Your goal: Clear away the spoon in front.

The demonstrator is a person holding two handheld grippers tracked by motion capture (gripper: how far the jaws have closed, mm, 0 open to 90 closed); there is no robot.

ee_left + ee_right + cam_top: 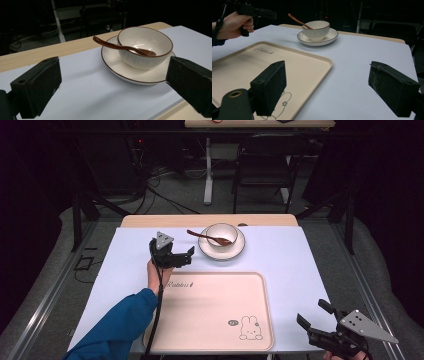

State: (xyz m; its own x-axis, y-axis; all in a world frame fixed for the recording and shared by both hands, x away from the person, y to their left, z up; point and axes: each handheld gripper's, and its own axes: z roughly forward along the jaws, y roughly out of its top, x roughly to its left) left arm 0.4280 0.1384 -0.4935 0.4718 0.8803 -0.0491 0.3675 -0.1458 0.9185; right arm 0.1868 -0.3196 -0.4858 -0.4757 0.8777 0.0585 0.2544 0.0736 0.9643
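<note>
Beyond the cream plastic tray (210, 310), on the pale blue table cover (280, 255): white ribbed ceramic bowl (222, 235) on a dark-rimmed saucer (239, 251), brown spoon (200, 235) leaning inside. Left gripper (186, 257), jaws spread, near it. Right gripper (314, 316), jaws spread, well apart. Risks: knocked spoon handle flips out; bowl slides on saucer if nudged.
</note>
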